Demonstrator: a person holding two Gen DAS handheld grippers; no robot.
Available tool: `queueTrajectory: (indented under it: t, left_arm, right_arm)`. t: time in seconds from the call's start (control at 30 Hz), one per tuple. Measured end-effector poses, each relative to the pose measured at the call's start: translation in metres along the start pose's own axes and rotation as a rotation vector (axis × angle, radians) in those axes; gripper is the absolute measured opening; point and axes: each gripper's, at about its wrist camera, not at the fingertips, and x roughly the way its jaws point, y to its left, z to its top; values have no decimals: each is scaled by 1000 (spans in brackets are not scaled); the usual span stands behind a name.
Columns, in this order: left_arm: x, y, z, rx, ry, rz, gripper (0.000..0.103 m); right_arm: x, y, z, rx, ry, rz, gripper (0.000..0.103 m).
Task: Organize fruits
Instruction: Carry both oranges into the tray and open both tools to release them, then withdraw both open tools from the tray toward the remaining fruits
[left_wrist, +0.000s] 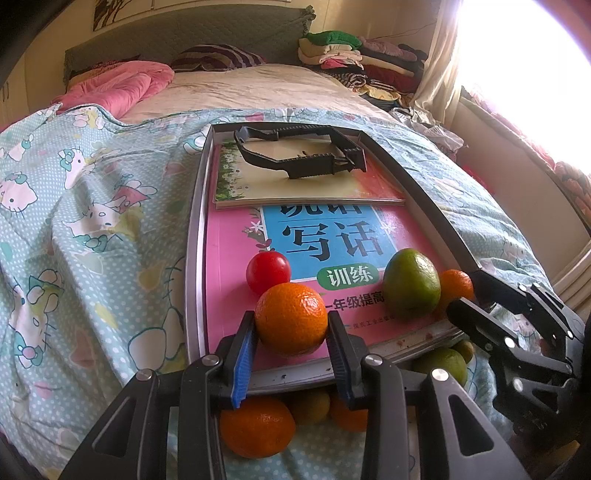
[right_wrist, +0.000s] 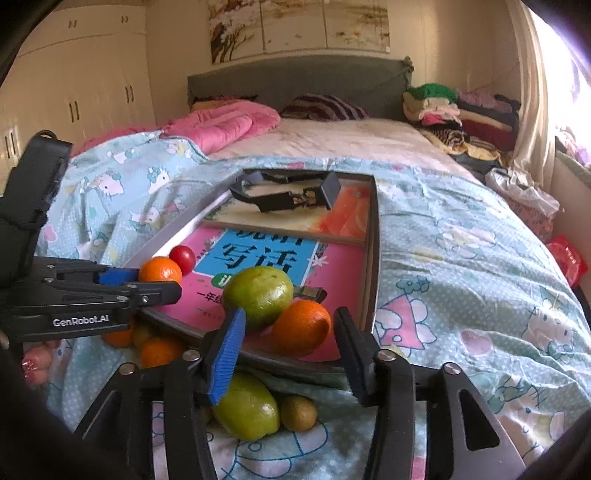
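Spread across the bed was a pale blue cartoon-print quilt (left_wrist: 74, 229), and on it lay a shallow grey-rimmed tray (left_wrist: 194, 236) lined with a pink workbook (left_wrist: 229, 258); that was where I judged the fruit belonged.

My left gripper (left_wrist: 291, 326) reached in over the tray's near edge. Dead ahead, between its fingers, sat a round orange mandarin (left_wrist: 291, 317), with the blue pad (left_wrist: 243, 354) touching one flank and the dark pad pressed to the other. I was gripping it, jaws about half closed. It sat low over the workbook, though I could not tell whether it rested there. Just beyond it to the left was a small red tomato (left_wrist: 267, 271).

My right gripper (right_wrist: 290, 328) stood wide open and held nothing. Straight ahead between its fingers lay a smaller orange mandarin (right_wrist: 301, 326), apart from both pads. Beyond that, leaning left, lay a green oval mango (right_wrist: 258, 297), its long axis across my fingers. Below both grippers, loose fruit (right_wrist: 245, 406) waited on the quilt, off the tray.
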Motion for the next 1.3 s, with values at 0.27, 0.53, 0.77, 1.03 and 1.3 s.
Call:
queueTrajectory:
  t: [0.27, 0.53, 0.77, 1.03, 1.3]
  left_arm:
    - [1, -1, 0, 5, -2, 3, 38]
    - [-4, -1, -2, 3, -9, -4, 40]
    - [-9, -1, -4, -5, -17, -11, 43]
    - [-17, -1, -5, -10, -34, -21, 51]
    - [-33, -3, -7, 2, -67, -32, 59]
  right_arm:
    - [-10, 4, -4, -19, -53, -19, 65]
    - [-14, 7, -6, -31, -73, -34, 68]
    - [-17, 7, -7, -22, -82, -33, 70]
    - [-20, 14, -8, -43, -98, -38, 72]
    - [-27, 17, -8, -34, -116, -44, 74]
